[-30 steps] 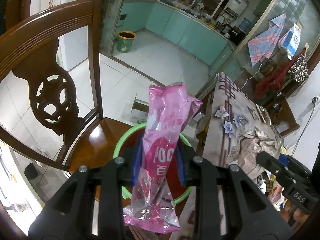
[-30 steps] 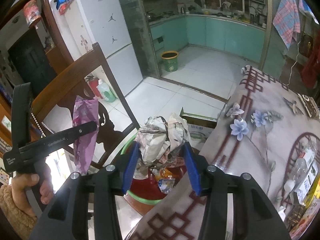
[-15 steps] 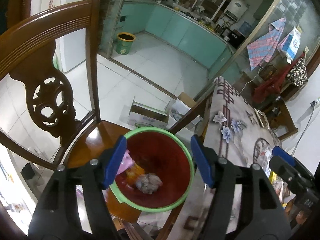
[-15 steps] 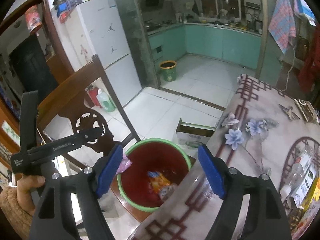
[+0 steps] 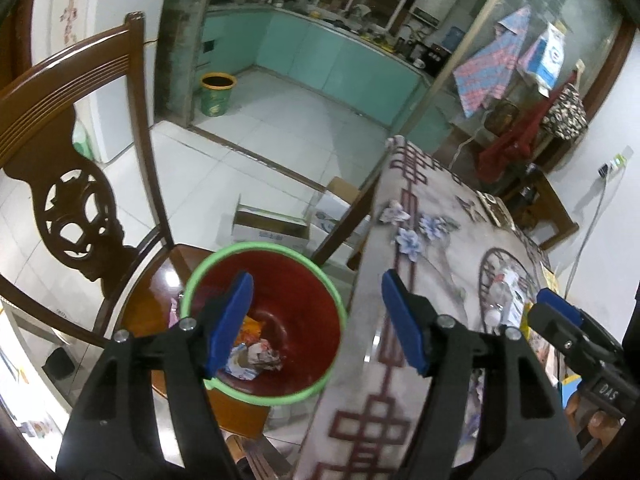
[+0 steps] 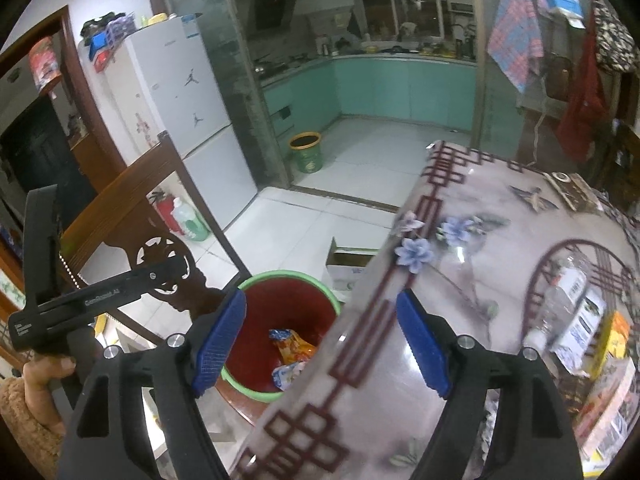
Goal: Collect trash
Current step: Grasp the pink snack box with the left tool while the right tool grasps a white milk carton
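Grippers: my left gripper [image 5: 316, 320] and my right gripper [image 6: 322, 338] both stand with jaws spread wide and nothing between the blue pads.
Change: a second ago my left held a pink wrapper and my right a crumpled wad of paper; both have since been let go and I have drawn back toward the table.
Trash now: the crumpled paper [image 5: 262, 358] and an orange wrapper [image 6: 296, 346] lie on the bottom of the red bin [image 5: 316, 292] with the green rim, which sits on the wooden chair [image 5: 80, 200] seat.
Pink wrapper: a pink scrap [image 5: 174, 314] shows just outside the bin's rim on the seat; I judge it missed, though I cannot tell for sure.
Table: the flowered cloth [image 6: 460, 280] bears a clear bottle [image 6: 560, 300] and some packets [image 6: 600, 344] at its right side.
Meaning: this drop looks done; more trash likely waits among those things, and the pink scrap may need a second pick.
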`<state>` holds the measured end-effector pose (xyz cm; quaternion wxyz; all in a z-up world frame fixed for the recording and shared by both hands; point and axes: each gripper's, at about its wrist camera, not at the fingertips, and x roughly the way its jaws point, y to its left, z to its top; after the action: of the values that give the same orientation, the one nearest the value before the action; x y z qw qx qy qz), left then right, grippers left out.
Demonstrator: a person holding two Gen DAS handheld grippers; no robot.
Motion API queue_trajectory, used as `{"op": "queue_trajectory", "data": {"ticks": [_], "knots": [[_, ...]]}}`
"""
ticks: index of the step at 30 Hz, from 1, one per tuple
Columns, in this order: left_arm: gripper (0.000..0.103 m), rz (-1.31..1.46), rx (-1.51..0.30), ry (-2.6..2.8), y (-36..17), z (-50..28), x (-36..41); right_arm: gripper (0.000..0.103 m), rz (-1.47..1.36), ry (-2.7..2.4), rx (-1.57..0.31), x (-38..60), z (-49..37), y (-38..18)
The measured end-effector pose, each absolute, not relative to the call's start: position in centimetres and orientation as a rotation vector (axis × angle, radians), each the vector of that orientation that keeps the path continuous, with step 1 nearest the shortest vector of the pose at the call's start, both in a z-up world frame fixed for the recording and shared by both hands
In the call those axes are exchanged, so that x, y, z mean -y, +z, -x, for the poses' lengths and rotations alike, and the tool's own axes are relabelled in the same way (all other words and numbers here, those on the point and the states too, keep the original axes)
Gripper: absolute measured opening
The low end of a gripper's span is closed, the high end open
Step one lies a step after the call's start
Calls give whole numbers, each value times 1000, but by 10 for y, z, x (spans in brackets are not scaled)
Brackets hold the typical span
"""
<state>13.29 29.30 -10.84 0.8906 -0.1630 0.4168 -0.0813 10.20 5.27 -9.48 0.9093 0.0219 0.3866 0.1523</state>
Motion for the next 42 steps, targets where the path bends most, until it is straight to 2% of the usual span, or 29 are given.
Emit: {"op": "queue_trajectory", "data": {"ticks": [10,23,31,39,40,42], "knots": [[64,291,-854,-259,-93,-109,-211,75,-71,240,-777,23,-57,-89],[67,210,-895,-389,-98,-65,-58,75,-170,66,-850,197,-6,-115],[67,182,-936,-447,-107,-47,2,75,-104,-35,-1042,290,-3,-168],[70,99,-993,-567,-113,-48,69,75,-147,50,-1197,319,-16,-216],[70,86,-1002,-581,-115,-49,77,73,-150,60,-1208,321,-17,-219],[70,47,-1024,-613,-121,-52,97,63,-162,84,-1209,324,-20,-221]]}}
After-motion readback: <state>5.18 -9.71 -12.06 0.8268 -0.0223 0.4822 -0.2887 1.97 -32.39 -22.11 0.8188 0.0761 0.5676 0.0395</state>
